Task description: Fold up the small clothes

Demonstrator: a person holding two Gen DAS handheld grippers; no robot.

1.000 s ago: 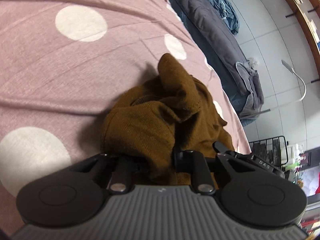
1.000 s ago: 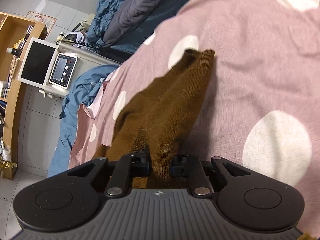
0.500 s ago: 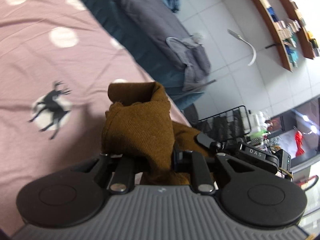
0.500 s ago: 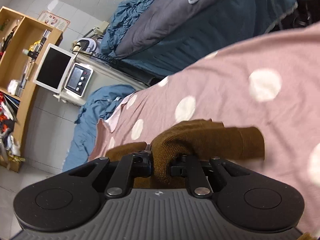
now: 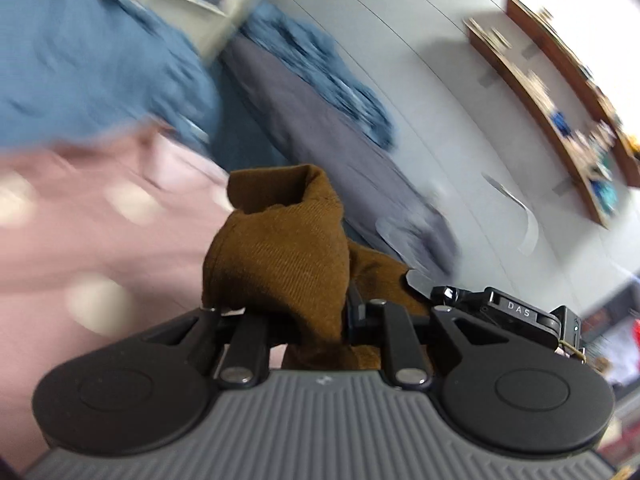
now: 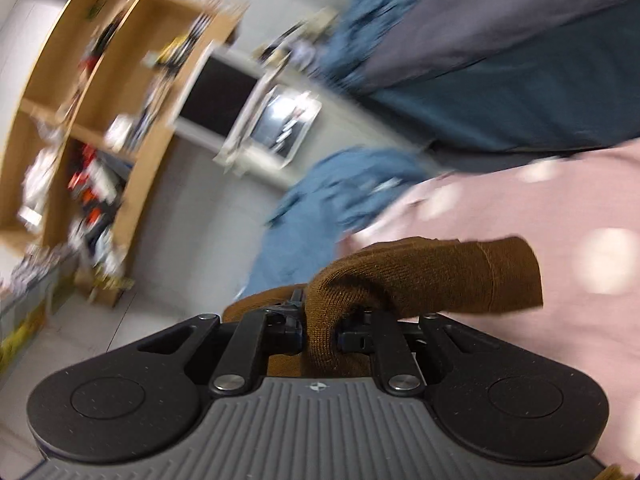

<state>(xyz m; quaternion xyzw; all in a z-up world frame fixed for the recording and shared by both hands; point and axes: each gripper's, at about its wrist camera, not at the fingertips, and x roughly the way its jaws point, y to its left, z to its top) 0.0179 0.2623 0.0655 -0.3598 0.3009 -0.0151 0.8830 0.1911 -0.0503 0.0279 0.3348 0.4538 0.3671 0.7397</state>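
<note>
A small brown knit garment (image 5: pixel 280 256) hangs in the air above the pink sheet with white dots (image 5: pixel 100 248). My left gripper (image 5: pixel 316 320) is shut on a bunched fold of it, and the cloth stands up over the jaws and hides the fingertips. The other gripper shows at the right edge of the left wrist view, with brown cloth running across to it. In the right wrist view my right gripper (image 6: pixel 320 332) is shut on another part of the brown garment (image 6: pixel 432 280), whose cuffed end droops to the right over the pink sheet (image 6: pixel 580 300).
Both views are motion-blurred. A blue quilt (image 5: pixel 88 68) and a grey cover (image 5: pixel 340 152) lie on the bed beyond. A wooden wall shelf (image 5: pixel 560 92) hangs at the right. A wooden bookcase (image 6: pixel 80 128) and a white screen unit (image 6: pixel 248 116) stand across the tiled floor.
Both grippers have risen from the sheet with the brown garment in them. The cloth left the bed and now hangs between them, and the views tipped up toward the room.
</note>
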